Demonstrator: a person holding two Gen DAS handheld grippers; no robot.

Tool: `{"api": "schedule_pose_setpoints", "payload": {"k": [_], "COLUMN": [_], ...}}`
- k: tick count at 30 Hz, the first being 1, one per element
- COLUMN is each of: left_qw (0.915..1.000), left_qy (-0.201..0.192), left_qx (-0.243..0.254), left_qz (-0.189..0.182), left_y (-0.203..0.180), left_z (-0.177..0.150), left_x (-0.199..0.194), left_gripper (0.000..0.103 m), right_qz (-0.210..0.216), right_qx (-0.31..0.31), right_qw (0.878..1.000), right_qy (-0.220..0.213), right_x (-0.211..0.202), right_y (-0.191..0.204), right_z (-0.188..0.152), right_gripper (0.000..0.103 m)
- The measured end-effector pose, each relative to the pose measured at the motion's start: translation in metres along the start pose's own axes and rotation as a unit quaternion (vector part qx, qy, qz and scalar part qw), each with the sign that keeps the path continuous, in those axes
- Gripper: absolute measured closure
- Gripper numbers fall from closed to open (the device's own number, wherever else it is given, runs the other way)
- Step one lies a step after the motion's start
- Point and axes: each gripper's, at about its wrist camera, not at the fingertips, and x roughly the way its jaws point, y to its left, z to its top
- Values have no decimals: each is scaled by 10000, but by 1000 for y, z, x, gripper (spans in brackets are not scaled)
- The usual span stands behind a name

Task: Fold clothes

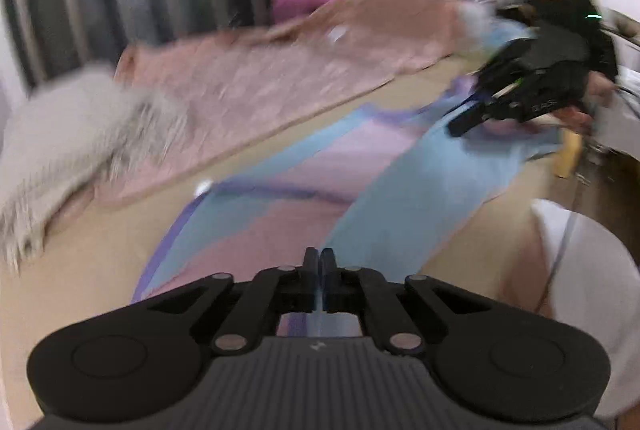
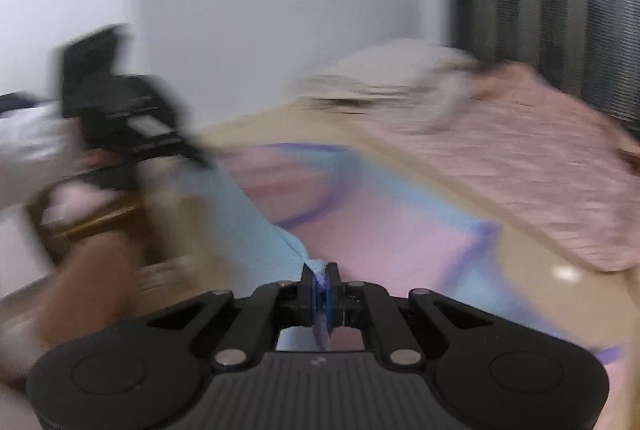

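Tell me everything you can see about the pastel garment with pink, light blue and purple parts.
The pastel garment is thin, soft-looking cloth in pink and light blue panels with purple trim. It lies mostly spread on the beige tabletop, beside a pink quilted cloth. The left gripper and the right gripper are each shut on an edge of it, and a light blue band runs between the two grips. Blur hides finer detail.

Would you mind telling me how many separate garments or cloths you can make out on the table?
3, plus a blurred heap that may hide more: the pastel blue-and-pink garment nearest, a pink quilted cloth behind it, and a grey fringed cloth at its left end.
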Motion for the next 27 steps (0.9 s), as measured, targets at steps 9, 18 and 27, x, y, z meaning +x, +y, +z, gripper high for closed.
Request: {"api": "schedule_pose_setpoints", "payload": {"k": [9, 18, 27], "left_qw": [9855, 9750, 9825], "left_qy": [-180, -210, -227], "left_qx": [-1686, -2213, -1848], "left_qz": [110, -46, 59], "left_y": [46, 62, 42], "left_z": [-61, -58, -74], "left_x": [-32, -18, -31], "left_gripper": [50, 55, 100], "right_qz": [-263, -946, -994], "right_qx": [512, 958, 992], "right_qw": [9977, 9903, 9888], "right_qy": [-356, -350, -510], "right_x": [-82, -109, -111], "right_y": [-9, 0, 2], "right_z": [-54, -110, -126], "right_gripper": [45, 45, 67]}}
